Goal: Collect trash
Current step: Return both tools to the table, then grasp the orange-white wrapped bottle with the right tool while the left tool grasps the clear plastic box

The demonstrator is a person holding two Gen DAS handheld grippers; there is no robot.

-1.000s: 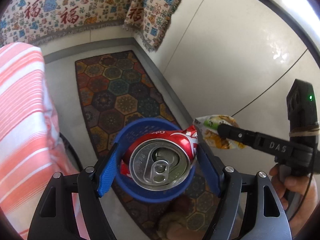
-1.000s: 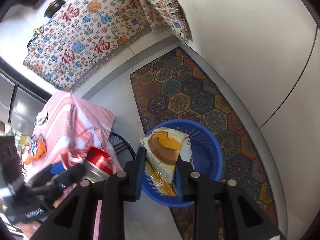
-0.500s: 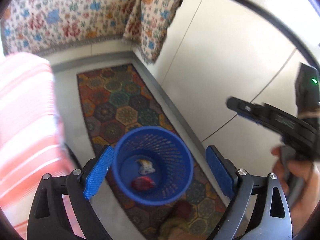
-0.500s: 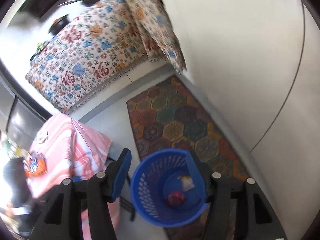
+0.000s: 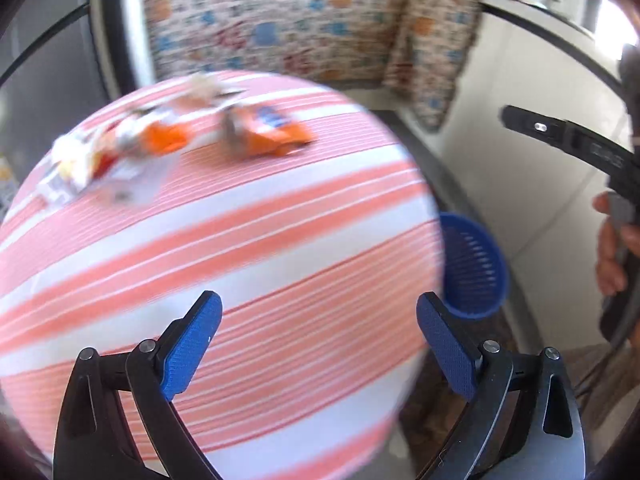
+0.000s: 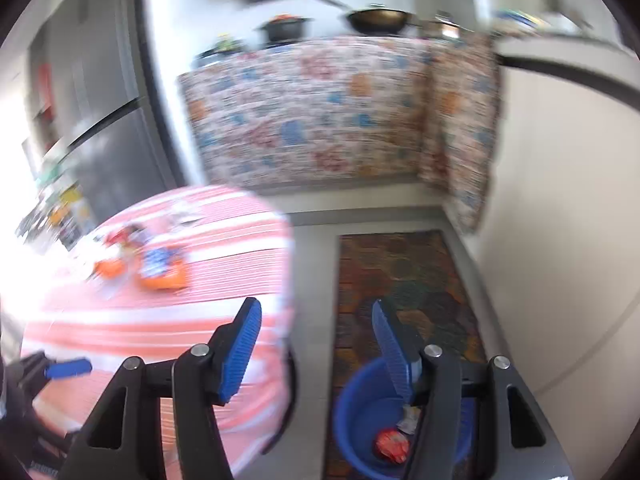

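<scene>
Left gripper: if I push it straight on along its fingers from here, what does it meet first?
Most likely the striped tablecloth: the open, empty left gripper points down at bare cloth, well short of the orange wrappers. Motion blur leaves depth uncertain.

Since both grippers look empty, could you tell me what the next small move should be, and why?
Probably reach the left gripper toward the orange wrapper on the striped tablecloth. Its fingers stand wide with nothing between them, wrappers are left there, and the blue bin already holds trash.
</scene>
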